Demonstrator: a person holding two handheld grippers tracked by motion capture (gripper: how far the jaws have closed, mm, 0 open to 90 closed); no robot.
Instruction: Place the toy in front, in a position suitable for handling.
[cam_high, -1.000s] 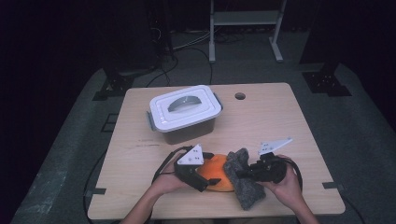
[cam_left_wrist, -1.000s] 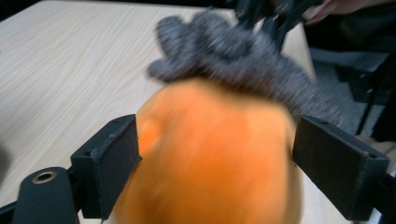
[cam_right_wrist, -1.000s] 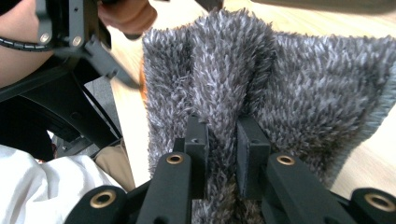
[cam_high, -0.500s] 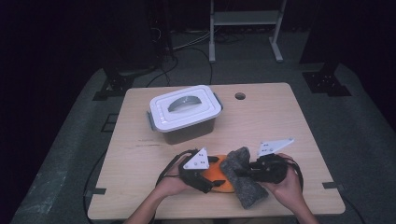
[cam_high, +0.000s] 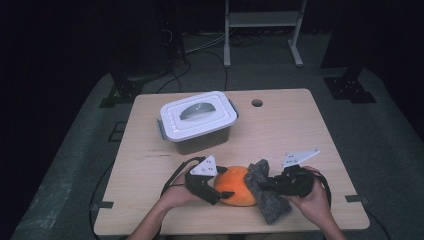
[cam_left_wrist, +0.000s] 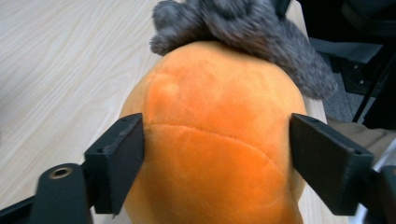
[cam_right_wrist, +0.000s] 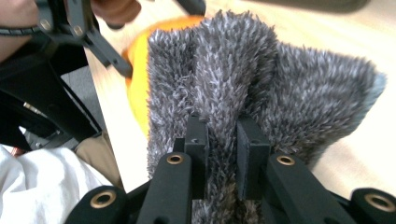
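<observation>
on the table (cam_high: 300, 125), left tongs (cam_left_wrist: 215, 154) have closed onto the orange plush (cam_left_wrist: 210, 154); right tongs (cam_right_wrist: 222, 154) still pinch grey cloth (cam_right_wrist: 261, 84).

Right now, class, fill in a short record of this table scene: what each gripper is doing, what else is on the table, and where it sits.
left gripper: jaws around the orange plush toy, just been adjusting
right gripper: shut on the grey fuzzy cloth
cloth: lies against the toy
lidded box: closed, farther back on the table

I'm looking at a recording studio or lab: black curtains all round, a lone wooden table (cam_high: 300, 125) on grey floor mats, cables (cam_high: 200, 50) trailing back, metal stand legs (cam_high: 260, 35) behind.
</observation>
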